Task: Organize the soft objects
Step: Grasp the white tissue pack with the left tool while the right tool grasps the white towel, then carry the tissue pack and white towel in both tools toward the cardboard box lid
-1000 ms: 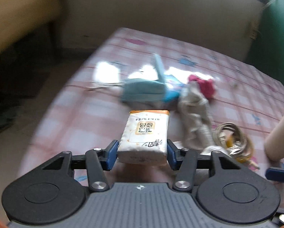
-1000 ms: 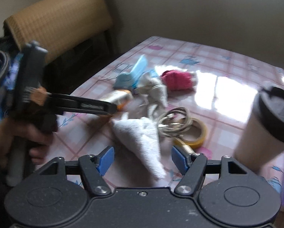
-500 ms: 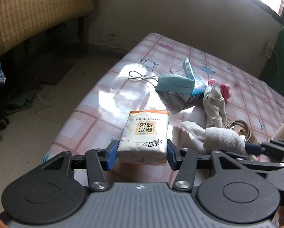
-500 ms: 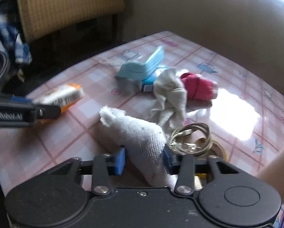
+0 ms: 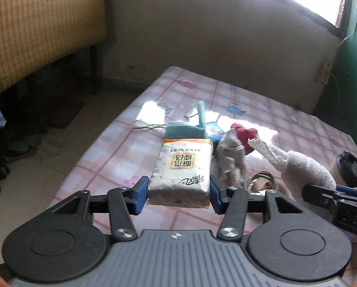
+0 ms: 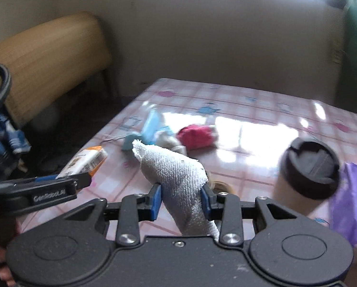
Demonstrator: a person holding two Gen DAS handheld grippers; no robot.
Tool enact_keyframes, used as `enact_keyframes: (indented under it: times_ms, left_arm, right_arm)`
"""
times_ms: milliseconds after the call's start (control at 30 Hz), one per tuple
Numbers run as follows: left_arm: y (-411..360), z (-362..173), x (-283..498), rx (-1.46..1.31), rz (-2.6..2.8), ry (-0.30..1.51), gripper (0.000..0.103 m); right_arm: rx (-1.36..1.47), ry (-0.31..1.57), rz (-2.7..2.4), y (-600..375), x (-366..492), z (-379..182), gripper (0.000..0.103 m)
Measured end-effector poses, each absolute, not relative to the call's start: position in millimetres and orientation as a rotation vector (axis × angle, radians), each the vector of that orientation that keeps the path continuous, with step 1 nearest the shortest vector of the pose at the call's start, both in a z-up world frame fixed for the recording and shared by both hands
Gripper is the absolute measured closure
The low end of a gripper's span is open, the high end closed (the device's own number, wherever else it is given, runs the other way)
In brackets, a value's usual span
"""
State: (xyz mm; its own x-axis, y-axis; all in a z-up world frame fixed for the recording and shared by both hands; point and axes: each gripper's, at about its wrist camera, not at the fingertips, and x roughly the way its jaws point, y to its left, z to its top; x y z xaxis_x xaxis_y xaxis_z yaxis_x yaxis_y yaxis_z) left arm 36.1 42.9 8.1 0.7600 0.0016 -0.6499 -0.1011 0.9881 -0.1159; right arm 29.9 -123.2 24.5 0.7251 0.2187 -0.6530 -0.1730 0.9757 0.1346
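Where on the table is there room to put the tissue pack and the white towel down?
Bare tablecloth lies along the far edge, behind the red cloth, and on the near left below the face masks. It is crowded in the middle: masks, red cloth, beige rag, key rings. The coffee cup takes the right.

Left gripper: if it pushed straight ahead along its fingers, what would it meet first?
Probably the blue face mask. The left gripper holds a tissue pack whose front end points at it. Depth is unclear; it might pass above the mask.

Tissue pack [image 5: 182, 167] clamped, raised; white towel [image 6: 178, 174] pinched, raised
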Motion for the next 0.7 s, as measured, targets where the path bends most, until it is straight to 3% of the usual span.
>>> enact_keyframes:
  times_ms: [700]
  left_arm:
    - [4,27,31,-0.064,0.022,0.688,0.050]
  right_arm:
    - [0.141,0.691,0.152,-155,4,48,0.061]
